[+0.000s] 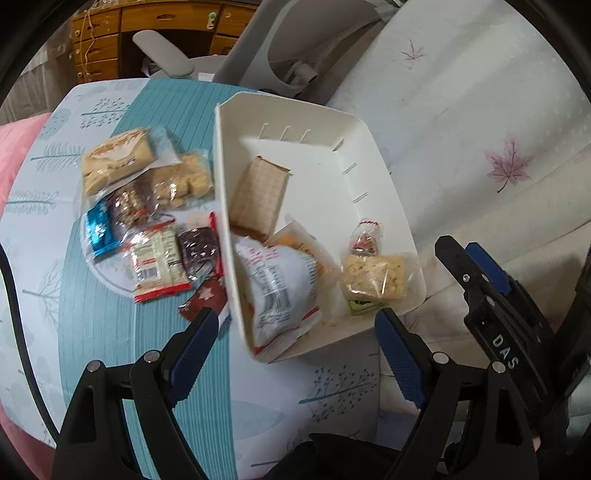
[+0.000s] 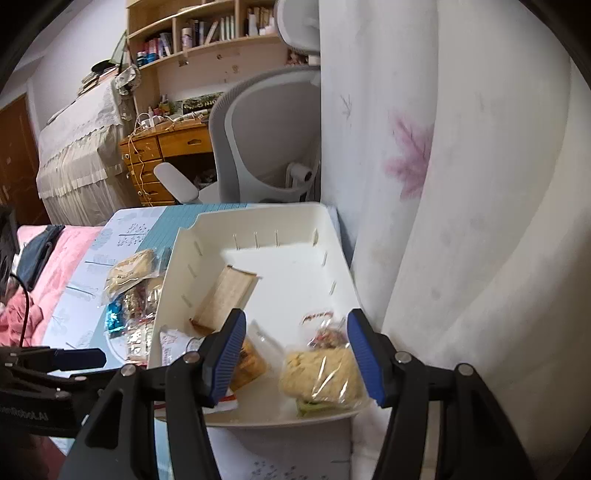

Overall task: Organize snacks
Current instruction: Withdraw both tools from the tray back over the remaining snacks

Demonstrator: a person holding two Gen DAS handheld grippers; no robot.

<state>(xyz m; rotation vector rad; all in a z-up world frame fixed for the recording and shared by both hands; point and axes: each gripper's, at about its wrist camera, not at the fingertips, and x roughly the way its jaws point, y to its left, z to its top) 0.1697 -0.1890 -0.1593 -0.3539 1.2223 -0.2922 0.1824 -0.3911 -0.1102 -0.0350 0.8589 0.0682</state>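
Reaching for the snack pile (image 1: 147,210) left of the white bin (image 1: 373,155): my left tongs (image 1: 295,328), wide and empty, sit nearer than my right tongs (image 2: 295,350), also wide.

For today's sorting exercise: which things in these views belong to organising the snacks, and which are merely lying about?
Belongs to the job:
white tray
snack pile on the table
snacks already in the tray
left gripper
right gripper

Just lying about:
office chair
wooden desk
bookshelf

White letters "DAS" stand on the black body of the right gripper (image 1: 476,280) (seen from the left wrist view). Print on the snack wrappers is too blurred to read.
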